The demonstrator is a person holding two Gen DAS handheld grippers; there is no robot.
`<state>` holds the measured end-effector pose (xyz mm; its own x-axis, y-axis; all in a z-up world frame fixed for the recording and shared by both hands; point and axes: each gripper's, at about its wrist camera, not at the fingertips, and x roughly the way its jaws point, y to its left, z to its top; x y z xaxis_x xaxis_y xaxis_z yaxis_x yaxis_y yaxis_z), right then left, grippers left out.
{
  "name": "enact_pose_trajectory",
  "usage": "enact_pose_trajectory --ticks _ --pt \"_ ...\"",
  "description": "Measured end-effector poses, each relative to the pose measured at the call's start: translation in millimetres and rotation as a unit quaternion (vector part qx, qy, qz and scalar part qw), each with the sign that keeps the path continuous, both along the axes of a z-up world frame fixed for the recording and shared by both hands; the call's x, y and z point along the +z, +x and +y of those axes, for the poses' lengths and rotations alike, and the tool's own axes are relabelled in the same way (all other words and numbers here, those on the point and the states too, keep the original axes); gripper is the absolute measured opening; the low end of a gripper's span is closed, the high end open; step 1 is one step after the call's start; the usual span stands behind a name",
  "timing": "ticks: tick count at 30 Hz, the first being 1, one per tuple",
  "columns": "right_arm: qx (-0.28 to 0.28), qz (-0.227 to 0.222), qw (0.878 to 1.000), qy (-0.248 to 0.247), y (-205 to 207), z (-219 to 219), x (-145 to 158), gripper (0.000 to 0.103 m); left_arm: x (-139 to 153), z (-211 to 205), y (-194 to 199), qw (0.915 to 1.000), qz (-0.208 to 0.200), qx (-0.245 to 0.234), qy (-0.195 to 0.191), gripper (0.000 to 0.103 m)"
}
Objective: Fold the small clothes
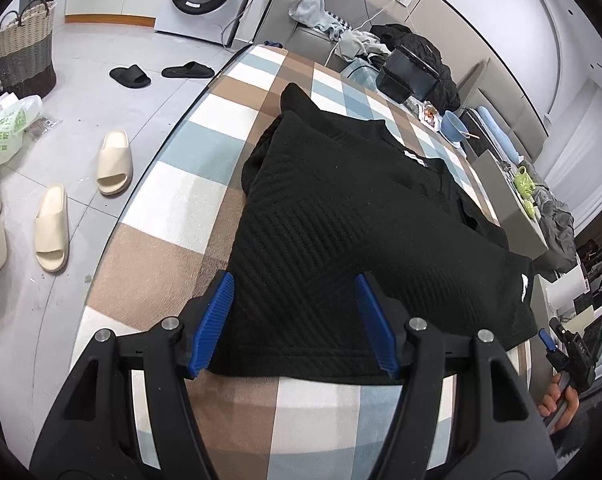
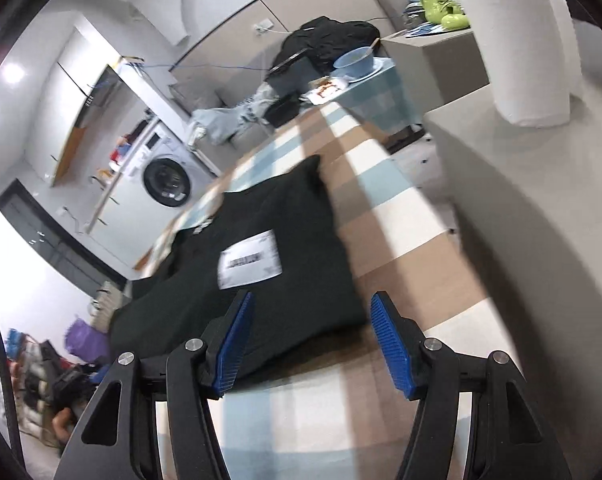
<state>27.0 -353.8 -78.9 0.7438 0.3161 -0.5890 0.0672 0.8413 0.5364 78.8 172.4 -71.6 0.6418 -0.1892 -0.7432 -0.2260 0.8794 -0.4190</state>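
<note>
Left gripper (image 1: 295, 322) gaping wide, gripping nothing, hovering over black knit garment (image 1: 341, 232) | right gripper (image 2: 313, 338) gaping wide, empty, garment at 11 o'clock | checkered tablecloth (image 1: 173, 216) lying underneath

Both wrist views look close and low along their blue fingers across the checked table (image 1: 189, 184); both share the black garment (image 1: 341, 232) and washing machine (image 2: 167, 182).

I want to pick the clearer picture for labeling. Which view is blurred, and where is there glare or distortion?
Left wrist view: sharp; the black garment shows its knit pattern clearly, and the fisheye lens bends the table edge. Right wrist view: smeared by motion blur, so the white label is unreadable; bright glare at upper left.
</note>
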Motion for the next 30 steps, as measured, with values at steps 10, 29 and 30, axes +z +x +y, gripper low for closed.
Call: enact_pose_trajectory --ticks 10,29,30 --pt "0.033 0.025 0.998 -0.050 58 9 -15 0.054 -2 3 0 0.9999 0.002 0.009 0.013 0.060" --pt "0.062 -0.086 0.994 -0.029 38 24 26 0.005 -14 12 8 0.9991 -0.001 0.035 0.022 0.005" --pt "0.061 -0.084 0.994 -0.030 37 25 27 0.005 -9 13 5 0.9989 -0.014 0.041 0.016 0.004"
